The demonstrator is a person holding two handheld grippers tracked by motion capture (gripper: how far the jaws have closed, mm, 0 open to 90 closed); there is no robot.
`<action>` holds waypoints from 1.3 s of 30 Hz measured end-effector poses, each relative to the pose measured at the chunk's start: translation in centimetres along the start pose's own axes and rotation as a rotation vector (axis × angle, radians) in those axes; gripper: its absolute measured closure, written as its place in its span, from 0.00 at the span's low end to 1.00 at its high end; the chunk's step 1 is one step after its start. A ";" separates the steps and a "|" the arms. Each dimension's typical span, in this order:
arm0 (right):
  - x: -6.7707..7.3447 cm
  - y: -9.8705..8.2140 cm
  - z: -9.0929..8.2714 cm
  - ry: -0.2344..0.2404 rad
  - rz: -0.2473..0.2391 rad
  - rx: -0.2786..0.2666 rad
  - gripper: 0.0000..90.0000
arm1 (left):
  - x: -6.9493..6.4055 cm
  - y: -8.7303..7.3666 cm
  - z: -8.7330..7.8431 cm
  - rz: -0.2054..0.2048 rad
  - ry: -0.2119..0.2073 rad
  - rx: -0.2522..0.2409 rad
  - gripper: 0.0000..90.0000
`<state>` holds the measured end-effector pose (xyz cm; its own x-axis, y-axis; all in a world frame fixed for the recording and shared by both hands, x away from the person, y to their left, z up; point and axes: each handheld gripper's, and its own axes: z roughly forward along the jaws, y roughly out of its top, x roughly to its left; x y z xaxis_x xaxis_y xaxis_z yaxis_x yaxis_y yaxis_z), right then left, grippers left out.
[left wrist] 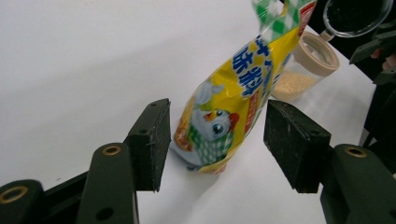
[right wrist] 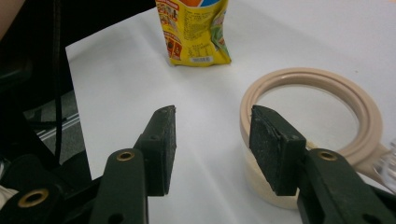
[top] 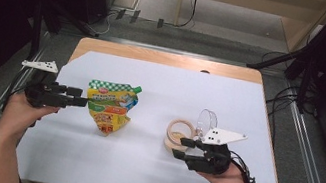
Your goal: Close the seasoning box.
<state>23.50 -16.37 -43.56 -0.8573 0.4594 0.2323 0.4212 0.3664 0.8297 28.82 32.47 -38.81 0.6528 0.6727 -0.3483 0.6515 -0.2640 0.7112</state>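
The person is closing in on two things at once. The left gripper (top: 79,97) comes at the seasoning pouch (top: 110,106) from the side, its jaws spread with the pouch's lower corner between them but not touching either pad (left wrist: 150,142). The pouch stands upright on the white sheet (top: 147,170), a glossy yellow film bag with a green check top, a corner spout and a cartoon chicken printed low on its face.

To the right of the pouch, well apart from it, sits the jar (top: 179,134): a low clear plastic tub with a thick beige rim, its round transparent lid (top: 207,119) flipped up on a hinge, pale granules inside. The right gripper (top: 185,148) is right beside the jar, jaws apart, one pad against the rim's outer wall without pinching it.

I judge this the approach before a pour. Next, the left jaws need to close on the crinkly pouch firmly, since film slips, while the right steadies the jar.
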 end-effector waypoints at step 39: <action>-4.6 -3.1 -4.1 -0.092 0.117 0.035 1.00 | 1.6 -0.9 2.6 -0.028 0.093 0.006 0.45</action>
<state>24.93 -22.89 -45.10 -0.7715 0.5725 0.2776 0.5281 0.3329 0.7812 30.31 31.96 -41.59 0.5958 0.7410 -0.3098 0.6716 -0.2481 0.6982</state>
